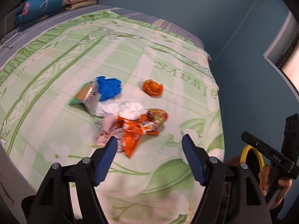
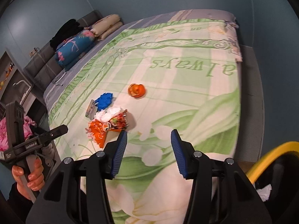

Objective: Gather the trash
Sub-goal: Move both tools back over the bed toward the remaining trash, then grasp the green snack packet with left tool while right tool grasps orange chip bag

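A pile of trash lies on the green bedspread [image 1: 56,59]: an orange snack wrapper [image 1: 133,132], white crumpled tissue [image 1: 130,109], a pink scrap [image 1: 108,128], a blue glove [image 1: 109,88], a green biscuit packet [image 1: 86,97] and, apart, an orange peel [image 1: 152,87]. My left gripper [image 1: 149,145] is open and empty, its left pad close above the wrapper's near edge. My right gripper [image 2: 148,140] is open and empty, hovering just right of the pile [image 2: 110,119]; the peel [image 2: 136,90] lies beyond. A yellow-rimmed black bin [image 2: 269,156] holding white paper sits at the bed's right side.
Folded blankets and pillows [image 1: 46,3] are stacked at the head of the bed. Blue walls surround the bed. The bin's rim [image 1: 250,153] also shows beside the bed's edge. Pink fabric [image 2: 11,130] and shelves are on the left.
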`<state>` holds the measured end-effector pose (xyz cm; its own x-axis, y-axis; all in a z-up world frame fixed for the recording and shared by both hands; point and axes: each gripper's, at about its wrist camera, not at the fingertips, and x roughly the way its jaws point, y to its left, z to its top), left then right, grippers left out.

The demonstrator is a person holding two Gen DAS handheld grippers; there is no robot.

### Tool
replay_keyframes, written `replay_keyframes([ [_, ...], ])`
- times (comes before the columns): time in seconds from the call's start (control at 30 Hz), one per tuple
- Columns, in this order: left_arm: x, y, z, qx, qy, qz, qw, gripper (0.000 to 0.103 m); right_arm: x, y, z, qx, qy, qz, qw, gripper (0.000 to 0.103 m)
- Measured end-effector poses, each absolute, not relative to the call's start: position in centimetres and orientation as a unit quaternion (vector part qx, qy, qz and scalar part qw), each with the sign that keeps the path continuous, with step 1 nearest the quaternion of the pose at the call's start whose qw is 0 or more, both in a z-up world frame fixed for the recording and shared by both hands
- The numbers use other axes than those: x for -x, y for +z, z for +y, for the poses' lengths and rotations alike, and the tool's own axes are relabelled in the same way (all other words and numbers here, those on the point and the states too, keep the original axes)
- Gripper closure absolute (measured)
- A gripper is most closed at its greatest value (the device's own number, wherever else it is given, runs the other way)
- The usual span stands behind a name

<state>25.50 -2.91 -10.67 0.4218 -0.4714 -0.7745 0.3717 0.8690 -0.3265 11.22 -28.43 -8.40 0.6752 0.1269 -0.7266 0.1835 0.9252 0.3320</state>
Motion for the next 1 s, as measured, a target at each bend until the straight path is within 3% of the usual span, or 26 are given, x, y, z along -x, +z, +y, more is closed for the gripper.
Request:
replay_keyframes([
  [0.5, -33.3, -15.3, 2.6, 0.059, -0.168, 0.502, 0.846, 0.035, -19.6, -13.9, -21.4, -0.193, 0.053, 0.489, 0.849, 0.057],
  [1.0, -40.0, -18.5, 4.3, 0.054, -0.137, 0.519, 0.842, 0.035, -26.5, -18.0, -19.9, -0.338, 0.081, 0.574, 0.742, 0.056],
])
